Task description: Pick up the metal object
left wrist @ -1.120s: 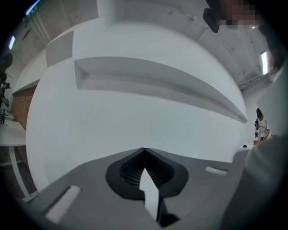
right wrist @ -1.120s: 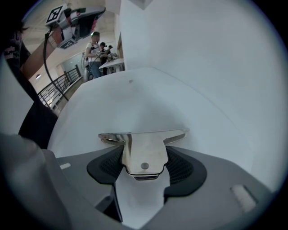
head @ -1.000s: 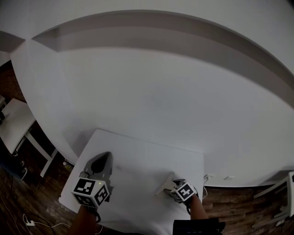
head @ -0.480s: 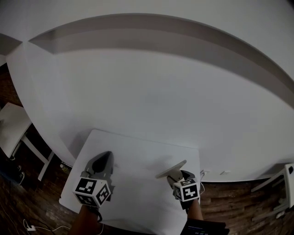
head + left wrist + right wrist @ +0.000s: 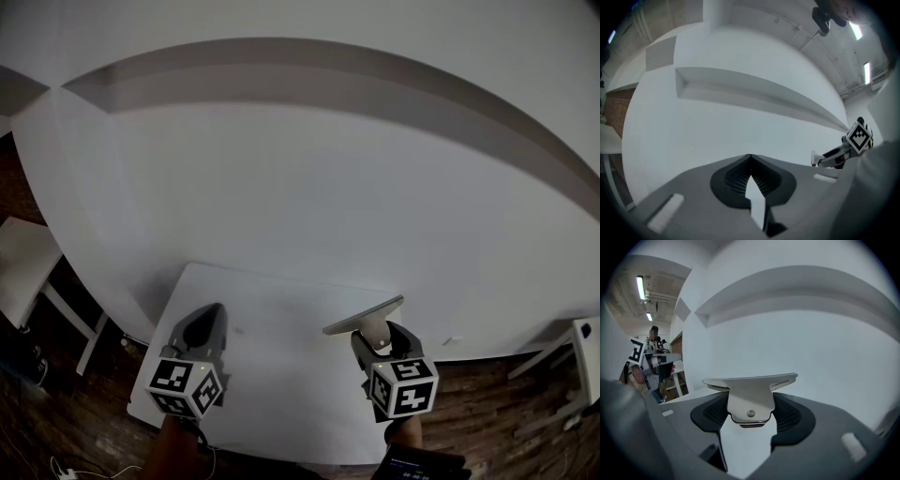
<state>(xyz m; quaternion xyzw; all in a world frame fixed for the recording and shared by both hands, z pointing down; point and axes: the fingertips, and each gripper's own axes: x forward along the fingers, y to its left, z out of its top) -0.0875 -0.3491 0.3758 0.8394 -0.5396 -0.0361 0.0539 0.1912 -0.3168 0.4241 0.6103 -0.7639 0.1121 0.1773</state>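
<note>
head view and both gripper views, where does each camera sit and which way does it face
Head view: on the person's head, facing steeply down at the table and wall; left gripper and right gripper show.
Left gripper view: on the left gripper, looking along its shut jaws at the wall.
Right gripper view: on the right gripper, looking along jaws clamped on the metal object.
Shared: metal object, in head and right gripper views.

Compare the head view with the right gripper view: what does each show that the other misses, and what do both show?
Head view only: the marker cube on the right gripper. Right gripper view only: ceiling lights and the rivet in the metal piece. Both: that metal piece clamped in the right gripper, the left gripper, the white wall.
</note>
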